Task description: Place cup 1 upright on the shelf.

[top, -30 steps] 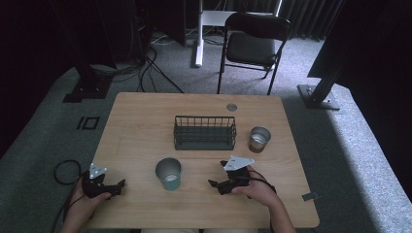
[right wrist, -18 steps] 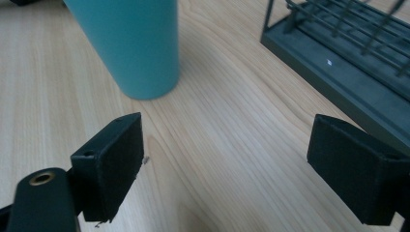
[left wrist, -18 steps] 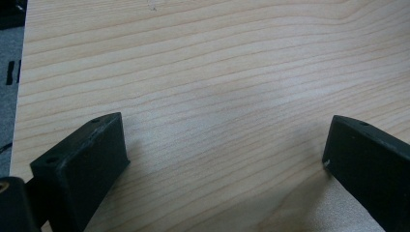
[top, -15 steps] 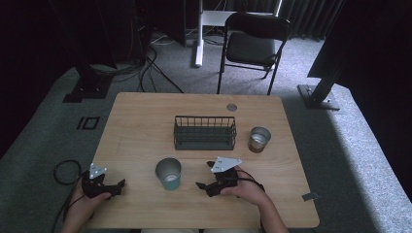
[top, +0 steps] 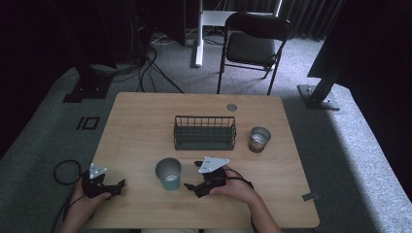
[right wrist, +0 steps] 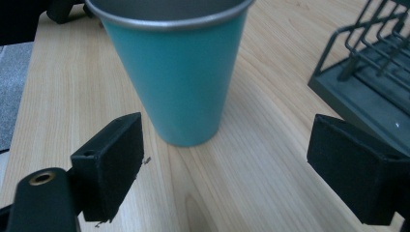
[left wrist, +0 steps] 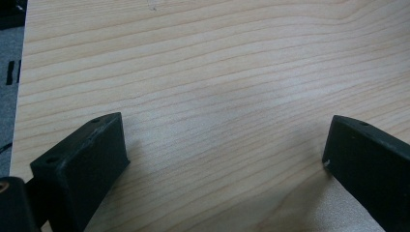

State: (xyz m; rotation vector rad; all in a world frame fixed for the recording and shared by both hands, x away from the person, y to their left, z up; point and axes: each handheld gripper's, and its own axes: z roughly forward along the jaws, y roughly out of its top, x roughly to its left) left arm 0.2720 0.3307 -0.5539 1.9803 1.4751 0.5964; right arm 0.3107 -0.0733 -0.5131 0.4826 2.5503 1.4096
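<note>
While the teal cup (right wrist: 175, 72) stands upright on the table (top: 145, 131), just ahead of the right hand-held gripper (top: 193, 186), its jaws are held wide open. The left hand-held gripper (top: 116, 187), also open, is kept farther away.

Table layout, near edge vs. middle
Cup (top: 168, 174) stood btwn left gripper (top: 116, 185) & right gripper (top: 192, 187), close to right; wire rack (top: 204, 132) behind cup, 2nd cup (top: 259, 139) right of rack.
</note>
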